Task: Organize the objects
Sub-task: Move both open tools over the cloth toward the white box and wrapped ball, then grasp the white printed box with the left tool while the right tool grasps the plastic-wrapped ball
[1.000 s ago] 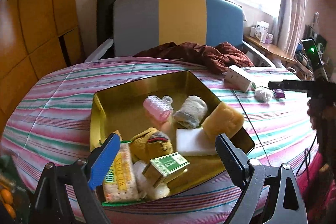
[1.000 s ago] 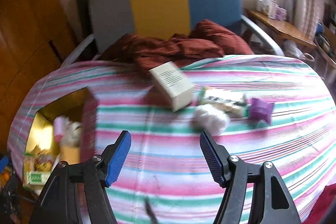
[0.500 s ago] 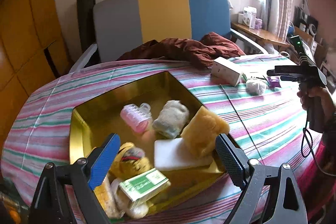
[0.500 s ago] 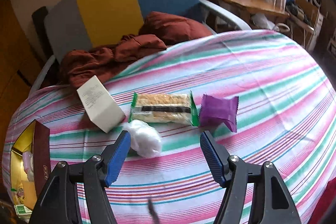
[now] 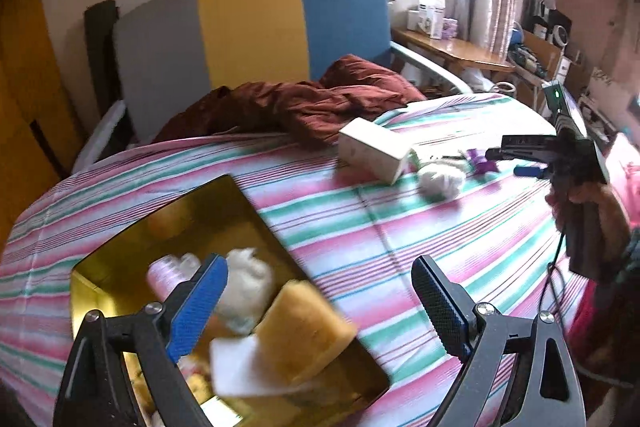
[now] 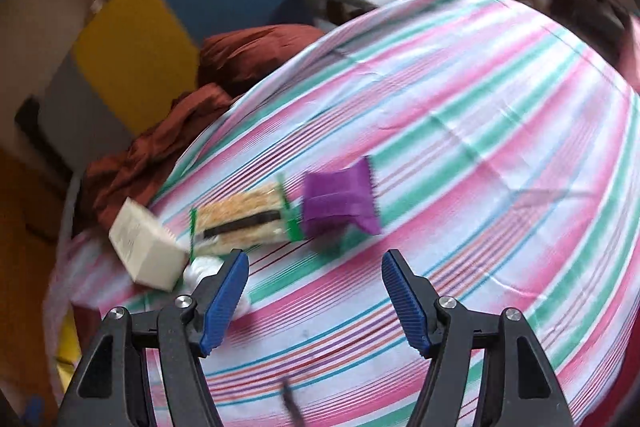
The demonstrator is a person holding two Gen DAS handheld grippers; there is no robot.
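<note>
A gold tin box [image 5: 120,255] sits on the striped table and holds a yellow sponge [image 5: 300,331], a white pad [image 5: 236,367], a pink curler [image 5: 168,275] and a white cloth roll [image 5: 244,283]. My left gripper [image 5: 320,307] is open and empty above the tin's right edge. My right gripper [image 6: 316,303] is open and empty, just in front of a purple packet [image 6: 340,199] and a cracker pack [image 6: 240,219]. A white carton [image 6: 144,247] and a white ball [image 5: 440,179] lie to their left. The right gripper also shows in the left wrist view [image 5: 516,159].
A dark red cloth [image 5: 304,103] lies at the table's far edge against a grey, yellow and blue chair [image 5: 248,31]. A wooden shelf [image 5: 452,47] with boxes stands at the back right. The striped tablecloth [image 6: 480,147] stretches to the right.
The left gripper has swung right, so the tin has slid to the lower left of its view. The right gripper has moved closer to the purple packet and cracker pack and tilted.
</note>
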